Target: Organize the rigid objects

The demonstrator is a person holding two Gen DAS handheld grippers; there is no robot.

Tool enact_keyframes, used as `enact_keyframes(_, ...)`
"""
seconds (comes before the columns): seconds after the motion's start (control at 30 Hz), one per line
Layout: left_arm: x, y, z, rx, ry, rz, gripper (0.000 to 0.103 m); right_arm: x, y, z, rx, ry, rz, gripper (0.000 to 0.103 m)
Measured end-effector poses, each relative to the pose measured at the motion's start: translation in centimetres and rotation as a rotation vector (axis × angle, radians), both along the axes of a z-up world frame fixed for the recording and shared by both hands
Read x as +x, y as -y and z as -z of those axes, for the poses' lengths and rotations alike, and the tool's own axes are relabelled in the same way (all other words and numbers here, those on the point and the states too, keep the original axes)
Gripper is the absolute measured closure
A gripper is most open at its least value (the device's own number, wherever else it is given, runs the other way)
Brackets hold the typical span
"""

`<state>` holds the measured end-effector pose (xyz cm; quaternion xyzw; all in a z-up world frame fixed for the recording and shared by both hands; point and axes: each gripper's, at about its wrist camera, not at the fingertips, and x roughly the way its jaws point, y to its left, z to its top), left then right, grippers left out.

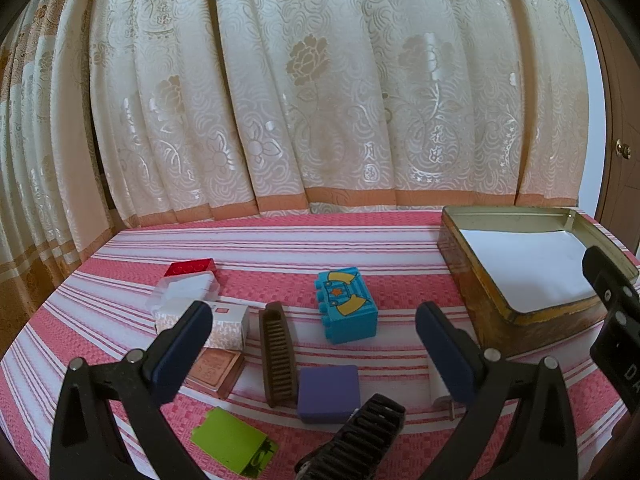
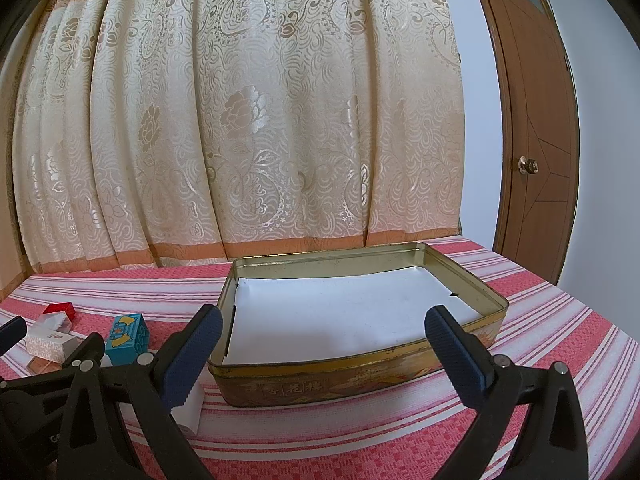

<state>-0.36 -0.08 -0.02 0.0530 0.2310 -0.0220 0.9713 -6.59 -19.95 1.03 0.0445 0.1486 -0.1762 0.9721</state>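
My left tool [image 1: 314,330] hangs spread wide with nothing in it over the striped surface [image 1: 120,248]. From left I see a red brick [image 1: 192,267], a clear plastic case [image 1: 186,290], a brown comb [image 1: 277,358], a purple block [image 1: 329,391] and a blue toy brick [image 1: 347,305]. My right tool [image 2: 323,334] is likewise spread and bare, facing the paper-lined tin [image 2: 360,380].
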Motion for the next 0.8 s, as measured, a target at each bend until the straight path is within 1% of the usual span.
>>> enact_keyframes(0.53, 0.07, -0.14, -0.03, -0.004, -0.002, 0.001, 0.0, 0.01, 0.03, -0.02, 0.0, -0.002, 0.001, 0.001)
enact_keyframes(0.8, -0.49, 0.6, 0.19, -0.002, 0.0, 0.005, 0.0, -0.04, -0.01, 0.12, -0.001, -0.001, 0.0, 0.001)
